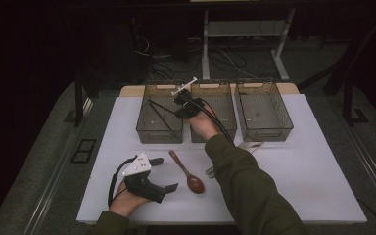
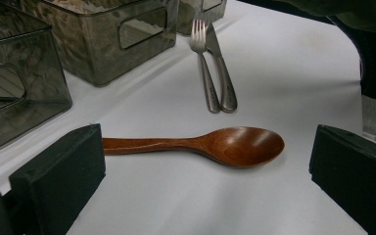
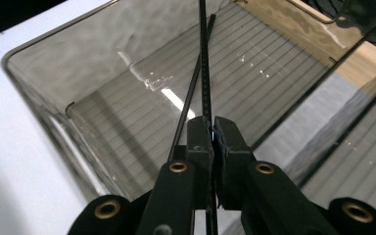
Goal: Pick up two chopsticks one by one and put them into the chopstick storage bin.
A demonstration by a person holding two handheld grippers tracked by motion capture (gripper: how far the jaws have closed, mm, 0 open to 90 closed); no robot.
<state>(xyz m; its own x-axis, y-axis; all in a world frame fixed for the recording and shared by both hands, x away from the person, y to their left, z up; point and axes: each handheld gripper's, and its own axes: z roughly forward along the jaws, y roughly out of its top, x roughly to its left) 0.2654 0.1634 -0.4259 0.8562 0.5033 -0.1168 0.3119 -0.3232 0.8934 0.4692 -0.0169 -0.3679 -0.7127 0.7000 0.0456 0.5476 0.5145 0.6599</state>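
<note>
Chopsticks (image 3: 203, 63) — a thin black pair — were clamped between the jaws of the right gripper (image 1: 185, 104), whose pads were pressed nearly together on them. In the right gripper view the sticks ran up and away from the jaws, their far ends reaching down into the left bin (image 1: 149, 128), the one nearest the desk's far left corner. In the high view they showed as two dark lines slanting across that bin, the gripper itself hovering over the wall between the left bin and the middle bin (image 1: 225, 128). A third bin (image 1: 281, 128) stood just beside it toward the far right corner.

The left gripper (image 1: 165, 174) rested near the desk's near left edge, jaws wide with nothing between the pads. Ahead of it, in the left gripper view, lay a wooden spoon (image 2: 210, 145), its handle end close to one jaw. Beyond the spoon a fork (image 2: 203, 68) and a knife (image 2: 221, 73) lay side by side, touching, near the middle of the desk.

The likely trouble lay in the release. The sticks appeared to be held near one end only, and the two did not run parallel, so one might slip ahead of the other. If the jaws opened while the held ends still stood over the wall, a stick could tip across the rim and rest half out — or fall into the middle bin. A tip dragging on the ribbed floor could also lever the pair loose.
</note>
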